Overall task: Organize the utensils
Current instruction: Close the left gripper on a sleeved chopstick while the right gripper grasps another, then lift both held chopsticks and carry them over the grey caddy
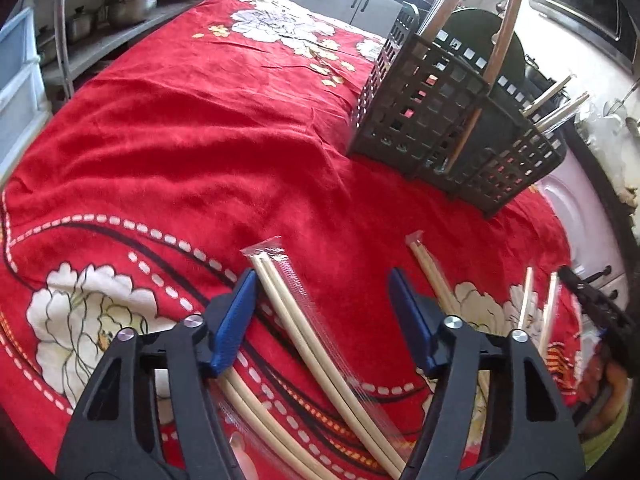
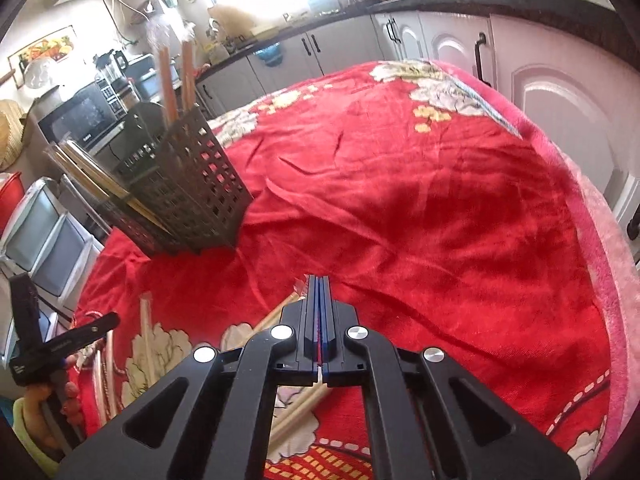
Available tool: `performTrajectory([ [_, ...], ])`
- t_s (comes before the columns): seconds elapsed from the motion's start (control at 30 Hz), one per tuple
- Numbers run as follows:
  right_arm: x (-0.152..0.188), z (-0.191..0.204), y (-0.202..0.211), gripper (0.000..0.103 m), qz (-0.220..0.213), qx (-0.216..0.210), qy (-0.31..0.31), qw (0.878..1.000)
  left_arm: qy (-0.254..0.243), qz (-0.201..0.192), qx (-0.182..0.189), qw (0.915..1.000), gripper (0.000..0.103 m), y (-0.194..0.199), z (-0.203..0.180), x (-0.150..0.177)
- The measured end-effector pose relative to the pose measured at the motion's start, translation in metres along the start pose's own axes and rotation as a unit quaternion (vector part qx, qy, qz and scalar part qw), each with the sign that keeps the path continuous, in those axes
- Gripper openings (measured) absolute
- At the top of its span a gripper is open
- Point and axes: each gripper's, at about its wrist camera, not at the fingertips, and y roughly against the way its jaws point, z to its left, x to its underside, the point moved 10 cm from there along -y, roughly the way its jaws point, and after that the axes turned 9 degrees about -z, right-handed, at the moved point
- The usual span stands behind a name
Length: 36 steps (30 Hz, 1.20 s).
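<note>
Plush red cloth (image 1: 200, 140), matt plastic basket (image 1: 420, 120), film-wrapped wooden chopsticks (image 1: 296, 320).

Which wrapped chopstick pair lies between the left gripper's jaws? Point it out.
The pair in clear wrap, running up between the blue pads of the left gripper. The other pair lies outside the jaws, to the right, on the red cloth.

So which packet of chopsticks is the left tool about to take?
Start at the red floral cloth and the dark slatted utensil basket. Nearer the camera, wrapped chopstick pairs lie flat. It is the clear-wrapped pair between the left gripper fingers, beside the left blue pad; its neighbours lie outside them.
</note>
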Motion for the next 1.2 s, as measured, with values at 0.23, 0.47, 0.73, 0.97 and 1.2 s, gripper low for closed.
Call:
performTrajectory([
  [0.23,-0.02,0.017,0.015,0.001,-0.025,-0.015,0.013,0.999,-0.017,-0.005,-0.029,0.9994,0.017,-0.009,0.004,-0.009],
  [0.47,-0.037,0.037,0.03,0.001,-0.046,-0.031,0.031,0.998,-0.002,-0.009,0.015,0.9998,0.006,-0.004,-0.007,-0.016],
  [0.73,-0.052,0.068,0.058,0.001,-0.074,-0.062,0.041,0.994,-0.018,-0.062,0.086,0.9942,0.004,0.04,-0.05,-0.046],
  [0.97,-0.065,0.101,0.087,0.001,-0.103,-0.098,0.054,0.988,-0.038,-0.108,0.137,0.984,0.004,0.084,-0.086,-0.073],
  [1.2,-0.075,0.132,0.111,0.001,-0.128,-0.121,0.073,0.982,-0.049,-0.137,0.164,0.9756,0.003,0.111,-0.104,-0.094],
])
